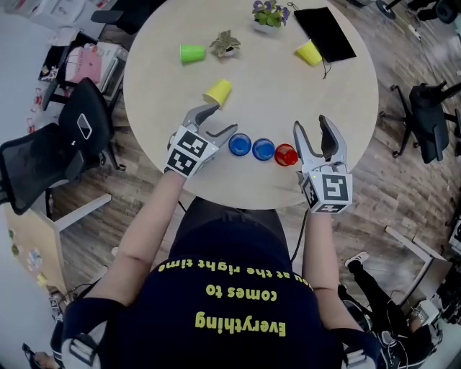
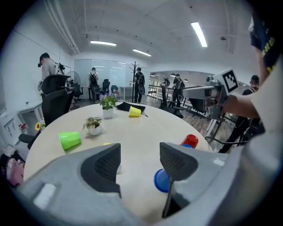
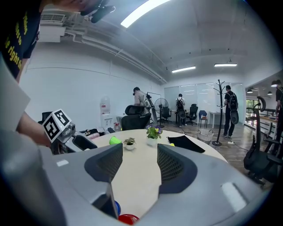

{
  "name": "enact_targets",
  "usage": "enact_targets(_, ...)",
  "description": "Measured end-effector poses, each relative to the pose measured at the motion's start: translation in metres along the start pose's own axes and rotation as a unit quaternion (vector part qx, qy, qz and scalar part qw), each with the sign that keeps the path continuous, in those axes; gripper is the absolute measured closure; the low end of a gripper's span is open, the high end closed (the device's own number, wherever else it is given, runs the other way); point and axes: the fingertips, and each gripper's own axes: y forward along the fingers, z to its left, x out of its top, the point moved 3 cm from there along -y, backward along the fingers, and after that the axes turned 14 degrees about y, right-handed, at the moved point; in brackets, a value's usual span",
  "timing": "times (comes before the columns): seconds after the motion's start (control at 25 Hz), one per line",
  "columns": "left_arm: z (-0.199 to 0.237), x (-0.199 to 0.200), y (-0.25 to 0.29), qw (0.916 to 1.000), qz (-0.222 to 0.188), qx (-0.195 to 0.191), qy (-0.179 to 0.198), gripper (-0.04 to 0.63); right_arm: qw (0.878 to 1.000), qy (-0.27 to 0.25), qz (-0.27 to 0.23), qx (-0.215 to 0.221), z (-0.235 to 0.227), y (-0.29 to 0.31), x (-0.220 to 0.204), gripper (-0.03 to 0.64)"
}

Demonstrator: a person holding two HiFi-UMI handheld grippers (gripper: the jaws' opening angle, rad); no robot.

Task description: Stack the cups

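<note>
Holding left fingers (image 2: 104,167) wide apart, gripping nothing, with only bare table (image 1: 288,94) between them. Hovering just beside a blue cup (image 1: 240,145), with a yellow cup (image 1: 217,91) lying on its side near the tips. Holding right fingers (image 3: 174,167) about as wide, also empty, poised beside the red cup (image 1: 286,154). Seeing these upside down in a tight row by the near table edge, with a second blue cup (image 1: 263,149) in the middle. Finding farther off a green cup (image 1: 192,52) and another yellow one (image 1: 308,52), both on their sides, plus a plant (image 1: 226,45), flowers (image 1: 270,16) and a black pouch (image 1: 324,32). Risking a knock: closing on one cup in that tight row, probably nudging its neighbour toward the edge. Risking a roll too: pinching a tipped cup off-centre, likely sending it away across the table.
</note>
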Motion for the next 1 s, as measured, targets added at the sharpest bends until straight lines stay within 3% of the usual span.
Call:
enact_targets(0.4, 0.063, -0.002, 0.025, 0.9987, 0.021, 0.042, -0.017, 0.318, 1.0, 0.011, 0.014, -0.018, -0.011, 0.002, -0.01, 0.359)
enact_targets(0.84, 0.102, -0.022, 0.087, 0.9938, 0.111, -0.008, 0.001, 0.327, 0.999, 0.031, 0.022, -0.028, -0.018, 0.003, -0.023, 0.359)
enact_targets(1.0, 0.105, -0.032, 0.103, 0.986, 0.164, -0.025, 0.014, 0.327, 0.999, 0.034, 0.024, -0.026, -0.018, 0.007, -0.023, 0.36)
